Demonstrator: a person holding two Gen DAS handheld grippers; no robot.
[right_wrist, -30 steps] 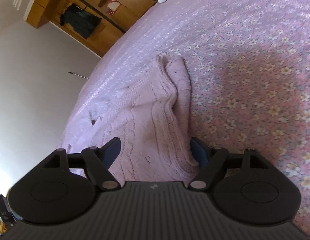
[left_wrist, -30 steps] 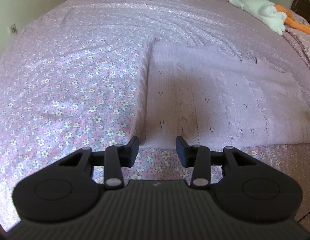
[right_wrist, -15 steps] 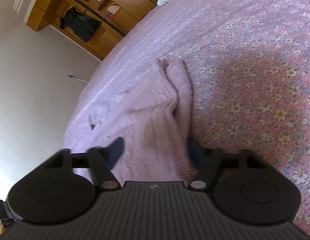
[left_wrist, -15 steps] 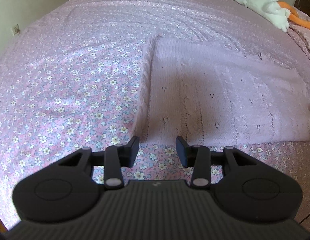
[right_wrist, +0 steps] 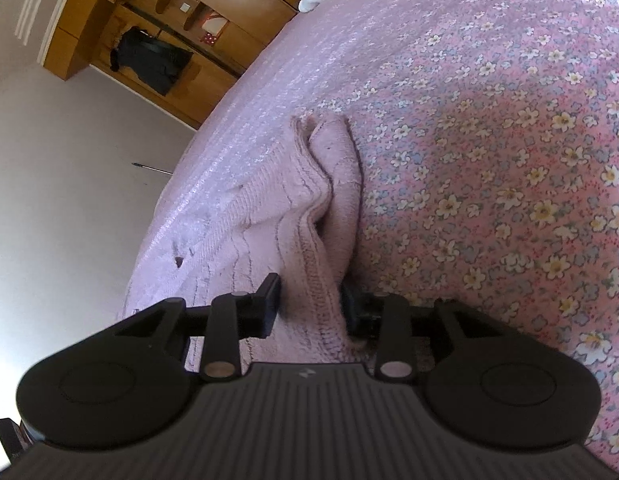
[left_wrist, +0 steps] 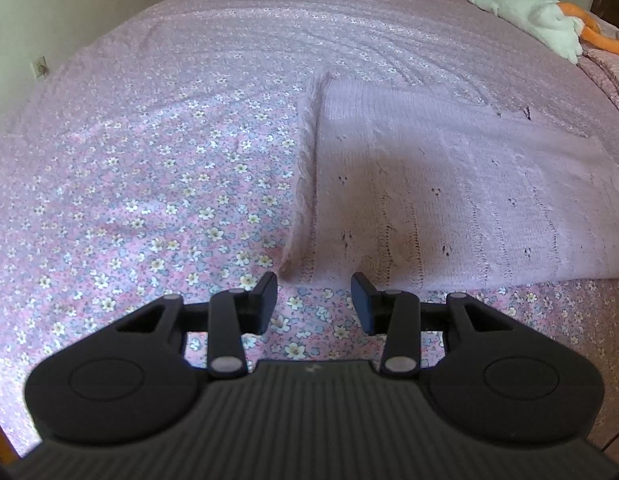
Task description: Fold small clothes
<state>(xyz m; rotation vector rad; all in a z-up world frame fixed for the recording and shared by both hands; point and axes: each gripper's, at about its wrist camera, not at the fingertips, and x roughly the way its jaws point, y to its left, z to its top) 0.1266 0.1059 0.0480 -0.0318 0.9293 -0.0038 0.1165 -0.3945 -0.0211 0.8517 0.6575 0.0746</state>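
Observation:
A pale pink knitted garment (left_wrist: 449, 188) lies flat on the flowered bedspread (left_wrist: 157, 184). My left gripper (left_wrist: 313, 300) is open and empty, just short of the garment's near left corner. In the right wrist view the garment's edge (right_wrist: 309, 248) is bunched and lifted in folds. My right gripper (right_wrist: 309, 304) has closed in on that edge, with the knit filling the gap between its fingers. The right finger is partly hidden behind the cloth.
A white and orange plush toy (left_wrist: 537, 20) lies at the far right of the bed. A wooden wardrobe (right_wrist: 157, 36) with a dark garment hanging in it stands past the bed. A wall socket (left_wrist: 39, 68) is on the left wall.
My right gripper's fingers have closed from wide open onto the garment's edge, bunching it. My left gripper has moved slightly closer to the garment's corner and stays open.

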